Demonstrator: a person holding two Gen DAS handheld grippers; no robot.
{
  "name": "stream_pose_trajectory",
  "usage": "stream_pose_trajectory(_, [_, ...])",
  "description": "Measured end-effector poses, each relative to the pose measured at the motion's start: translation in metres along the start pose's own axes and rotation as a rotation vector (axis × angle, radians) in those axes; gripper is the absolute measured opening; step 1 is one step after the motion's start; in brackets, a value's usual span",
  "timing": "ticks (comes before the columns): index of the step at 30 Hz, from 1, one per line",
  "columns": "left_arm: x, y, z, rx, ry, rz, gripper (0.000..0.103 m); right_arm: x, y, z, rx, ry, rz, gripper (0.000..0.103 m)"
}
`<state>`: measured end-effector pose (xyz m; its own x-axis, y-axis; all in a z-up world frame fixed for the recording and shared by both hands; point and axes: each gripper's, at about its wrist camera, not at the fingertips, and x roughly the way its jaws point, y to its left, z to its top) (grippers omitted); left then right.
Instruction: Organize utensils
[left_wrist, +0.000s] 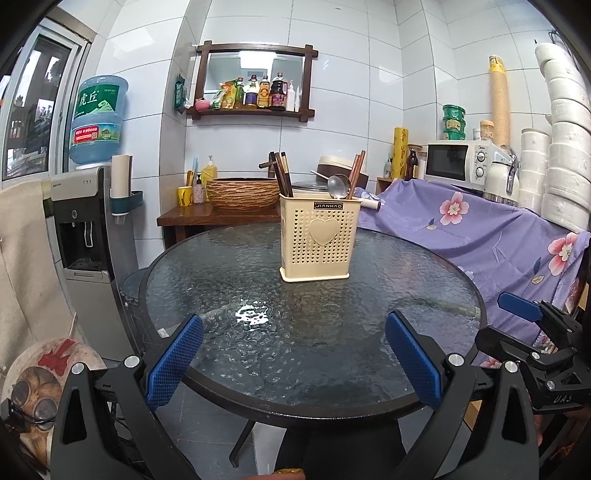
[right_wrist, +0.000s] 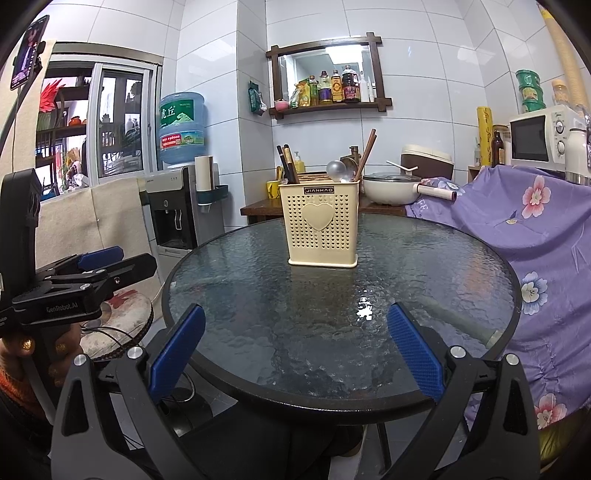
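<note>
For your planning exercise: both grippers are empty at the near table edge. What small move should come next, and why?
Probably none beyond drawing back: the chopsticks and ladle already stand in the cream utensil holder, the glass table shows no loose utensil, and the left gripper and right gripper are open and empty.

A holder (left_wrist: 319, 238) stands on the far part of the table (left_wrist: 258, 332). In it, chopsticks (left_wrist: 282, 173) lean at left, a ladle (left_wrist: 338, 184) and more chopsticks (left_wrist: 357, 168) at right. Behind the table, a sideboard (left_wrist: 207, 216) carries a basin (left_wrist: 242, 192); a dispenser (left_wrist: 83, 229) stands left, a microwave (left_wrist: 456, 160) right.
</note>
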<state>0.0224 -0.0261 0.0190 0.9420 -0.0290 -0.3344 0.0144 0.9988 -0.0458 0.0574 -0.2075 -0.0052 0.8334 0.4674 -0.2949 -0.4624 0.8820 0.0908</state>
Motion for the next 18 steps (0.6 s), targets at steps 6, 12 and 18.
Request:
stream_pose_trajectory(6, [-0.0015,0.0005,0.0011,0.001,-0.003,0.001,0.097,-0.0001,-0.0001,0.0001,-0.001,-0.001,0.0,0.097])
stream_pose_trajectory(12, [-0.0016,0.0005,0.0015,0.001,-0.003,0.002,0.097,-0.0012,-0.0009,0.0007,-0.001,-0.004,0.002,0.097])
stream_pose_trajectory(18, [-0.0014,0.0001,0.0011,0.002,-0.003,0.002,0.097,-0.0015,-0.001,0.0012,-0.001,-0.004,0.002,0.097])
